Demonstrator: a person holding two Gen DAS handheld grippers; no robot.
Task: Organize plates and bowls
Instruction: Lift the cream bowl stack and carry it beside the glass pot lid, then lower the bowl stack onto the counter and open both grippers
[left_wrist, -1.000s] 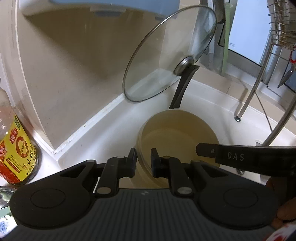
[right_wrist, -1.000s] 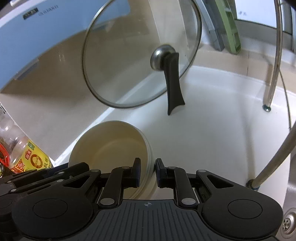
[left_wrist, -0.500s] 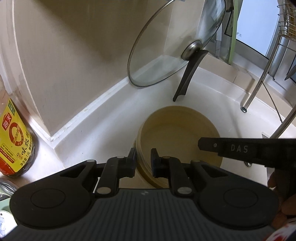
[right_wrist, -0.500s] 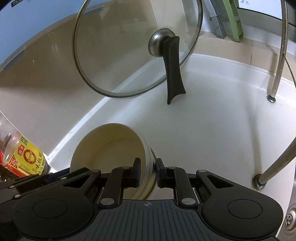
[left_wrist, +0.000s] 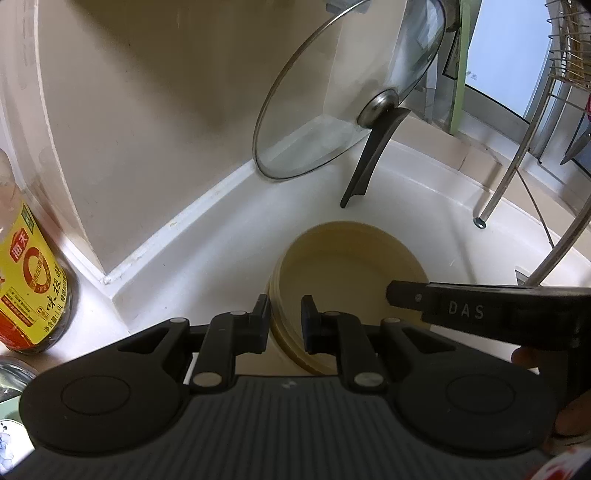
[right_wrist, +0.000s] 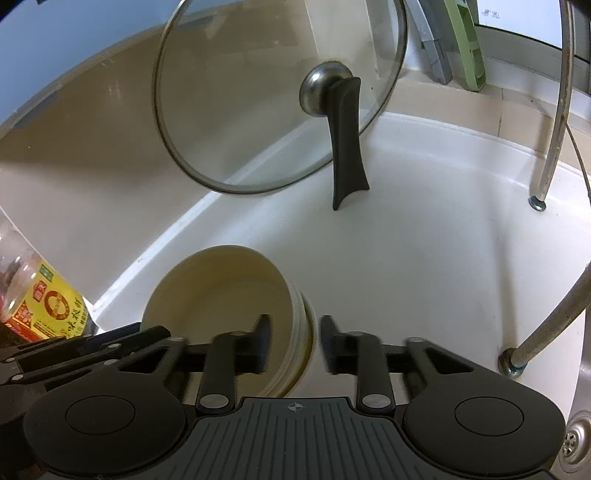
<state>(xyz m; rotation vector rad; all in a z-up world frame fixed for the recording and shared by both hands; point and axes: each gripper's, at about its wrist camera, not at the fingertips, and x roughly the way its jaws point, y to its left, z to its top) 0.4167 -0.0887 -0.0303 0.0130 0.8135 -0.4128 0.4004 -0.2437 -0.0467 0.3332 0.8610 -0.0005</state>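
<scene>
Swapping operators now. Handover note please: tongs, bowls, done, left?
Left tongs: shut on the left rim of the stack of cream round bowls.
Right tongs: jaws have just been opening; the stack's right rim sits between them, pads clear of it.
Bowls: nested on the white countertop, before the leaning glass pan lid.
Done: bowls stacked and set down, it seems.
Left: release left tongs; no plates in view.

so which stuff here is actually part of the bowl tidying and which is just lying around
Part of the job:
- stacked cream bowls
- left gripper, shut on the stack's rim
- right gripper, jaws just opened, rim between them but not pressed

Just lying about:
- glass pot lid
- sauce bottle
- metal rack leg
- green board
</scene>
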